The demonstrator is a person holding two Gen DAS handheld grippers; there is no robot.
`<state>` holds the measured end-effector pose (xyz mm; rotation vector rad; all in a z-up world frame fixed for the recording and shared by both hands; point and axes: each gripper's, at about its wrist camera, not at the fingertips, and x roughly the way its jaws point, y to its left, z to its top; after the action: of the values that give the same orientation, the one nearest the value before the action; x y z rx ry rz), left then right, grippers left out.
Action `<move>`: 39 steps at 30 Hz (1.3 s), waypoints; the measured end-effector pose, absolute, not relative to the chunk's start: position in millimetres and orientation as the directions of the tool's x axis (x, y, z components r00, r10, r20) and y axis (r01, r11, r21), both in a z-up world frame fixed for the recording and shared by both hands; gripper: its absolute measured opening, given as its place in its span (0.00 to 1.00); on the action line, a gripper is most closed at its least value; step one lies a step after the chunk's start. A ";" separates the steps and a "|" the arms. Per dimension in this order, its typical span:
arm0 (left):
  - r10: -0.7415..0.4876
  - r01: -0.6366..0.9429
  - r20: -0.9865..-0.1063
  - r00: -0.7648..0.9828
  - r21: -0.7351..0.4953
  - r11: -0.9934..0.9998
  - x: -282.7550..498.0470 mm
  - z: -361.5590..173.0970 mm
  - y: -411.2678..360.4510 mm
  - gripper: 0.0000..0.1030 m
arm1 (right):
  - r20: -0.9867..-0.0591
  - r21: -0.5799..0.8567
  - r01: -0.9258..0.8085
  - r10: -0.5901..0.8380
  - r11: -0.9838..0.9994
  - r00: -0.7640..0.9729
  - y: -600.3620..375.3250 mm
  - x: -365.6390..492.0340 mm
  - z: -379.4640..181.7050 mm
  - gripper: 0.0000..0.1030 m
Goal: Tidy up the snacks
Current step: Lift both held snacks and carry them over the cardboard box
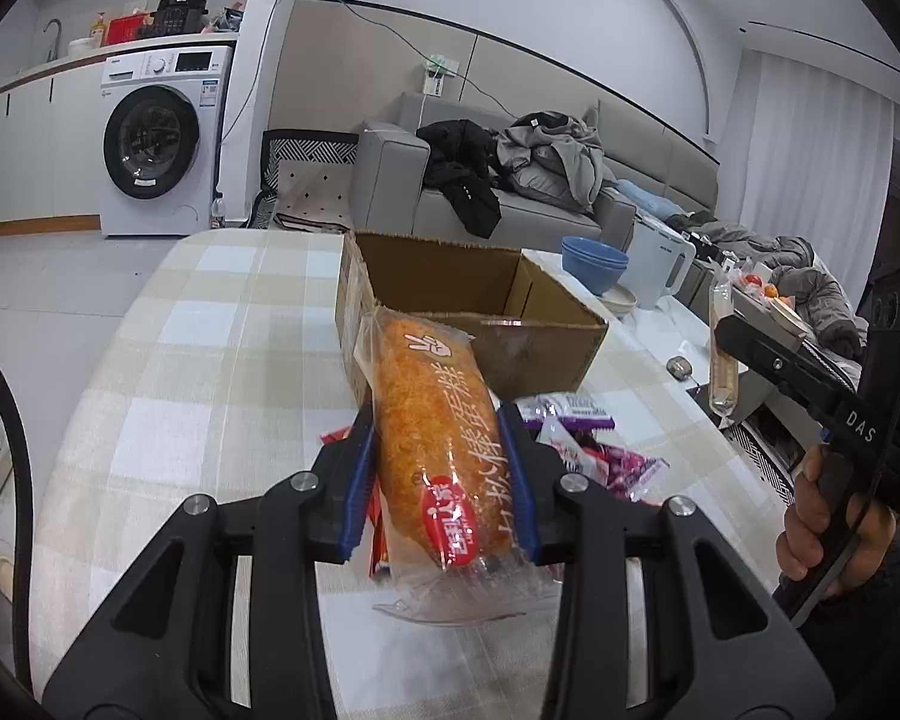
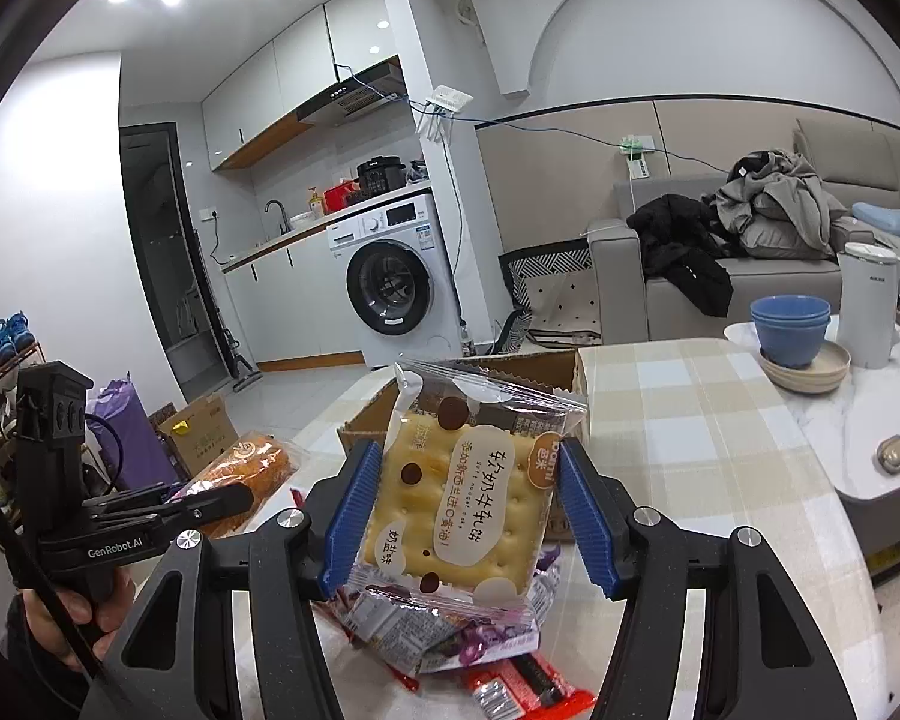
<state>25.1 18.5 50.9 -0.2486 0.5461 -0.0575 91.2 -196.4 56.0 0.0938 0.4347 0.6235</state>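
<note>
My left gripper is shut on an orange meat-floss cake roll packet, held above the table just in front of the open cardboard box. My right gripper is shut on a cracker nougat packet, raised over a pile of loose snacks. That packet also shows edge-on in the left wrist view. The cake roll also shows in the right wrist view. The box lies behind the cracker packet. Purple and red snack packets lie right of the left gripper.
A checked tablecloth covers the table. Blue bowls on a plate and a white kettle stand at the far right. A sofa with clothes and a washing machine are behind.
</note>
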 end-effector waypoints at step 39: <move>-0.082 0.007 -0.486 0.870 -0.155 0.988 189.1 88.7 22.3 0.34 | -0.420 0.154 -0.545 0.554 0.824 0.719 -141.2 201.5 71.3 0.59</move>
<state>189.1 22.3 88.7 -0.1505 0.5135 -0.0469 201.5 -141.2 71.3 0.0203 0.4706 0.6072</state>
